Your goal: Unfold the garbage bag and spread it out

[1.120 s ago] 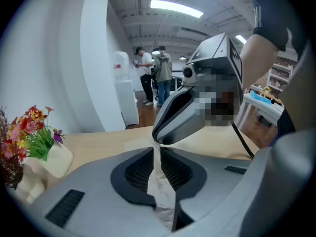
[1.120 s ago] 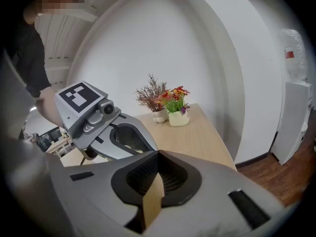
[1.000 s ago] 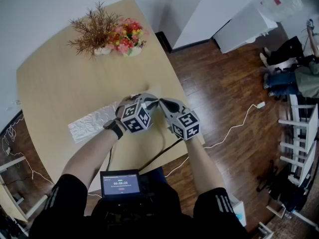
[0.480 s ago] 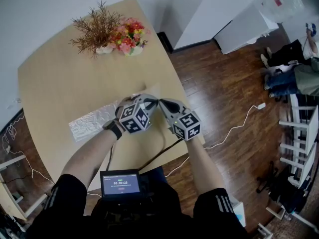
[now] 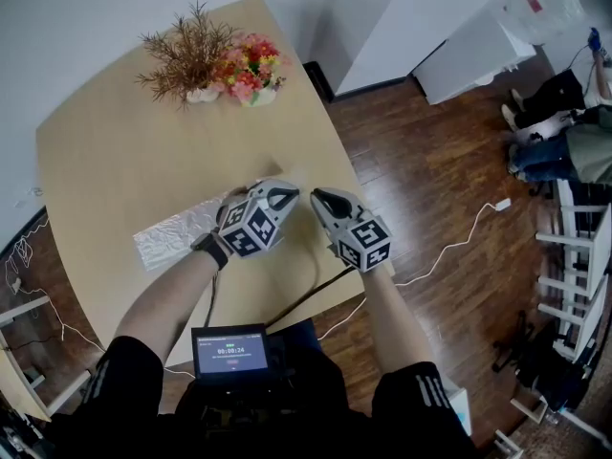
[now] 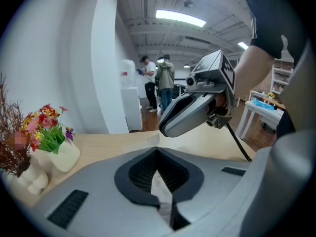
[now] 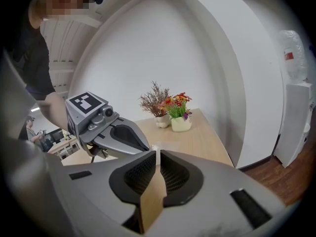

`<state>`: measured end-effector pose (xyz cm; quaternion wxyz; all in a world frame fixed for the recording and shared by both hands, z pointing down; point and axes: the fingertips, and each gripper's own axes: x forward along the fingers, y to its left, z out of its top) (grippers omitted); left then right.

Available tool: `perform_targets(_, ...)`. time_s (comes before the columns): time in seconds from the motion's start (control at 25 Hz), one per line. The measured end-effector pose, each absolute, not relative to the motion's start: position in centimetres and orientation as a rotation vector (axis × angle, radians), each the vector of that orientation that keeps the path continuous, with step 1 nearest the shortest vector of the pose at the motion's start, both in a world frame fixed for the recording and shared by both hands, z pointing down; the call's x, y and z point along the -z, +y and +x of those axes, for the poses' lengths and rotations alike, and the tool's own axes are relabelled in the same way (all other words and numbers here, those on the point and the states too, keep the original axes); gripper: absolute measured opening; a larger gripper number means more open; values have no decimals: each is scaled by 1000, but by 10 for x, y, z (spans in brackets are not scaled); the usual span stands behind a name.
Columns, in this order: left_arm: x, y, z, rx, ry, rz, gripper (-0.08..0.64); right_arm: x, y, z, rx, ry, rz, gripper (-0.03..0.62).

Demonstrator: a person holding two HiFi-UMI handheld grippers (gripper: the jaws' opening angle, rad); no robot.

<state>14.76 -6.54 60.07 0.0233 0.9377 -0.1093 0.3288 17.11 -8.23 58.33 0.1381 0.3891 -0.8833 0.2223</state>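
Where one garbage bag (image 5: 177,237) ends, two tools (image 5: 290,192) (image 5: 316,197) face.

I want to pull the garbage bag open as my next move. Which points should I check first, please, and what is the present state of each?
1. Left tongs pinch the garbage bag: ok. The jaws are shut and crinkled film shows between them.
2. Right tongs grip the bag: not ok. The jaws have just been opening. The table shows through the gap, and only a pale sliver sits at the tips.
3. Both tongs meet at the same end of the bag: ok.
4. Rest of the bag lies flat as a folded strip on the table: ok.
5. Flower vases stand apart from the bag: ok, at the far end.
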Motion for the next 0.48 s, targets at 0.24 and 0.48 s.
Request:
perform_targets(0.24,-594,-58,144,-944,-280,2921,0,-584,-81,161,-600,-2576,1050,71)
perform_targets(0.48,-590,-49,144,-924,-202,2930,0,-577,-77,146,-512,-2583,926,72)
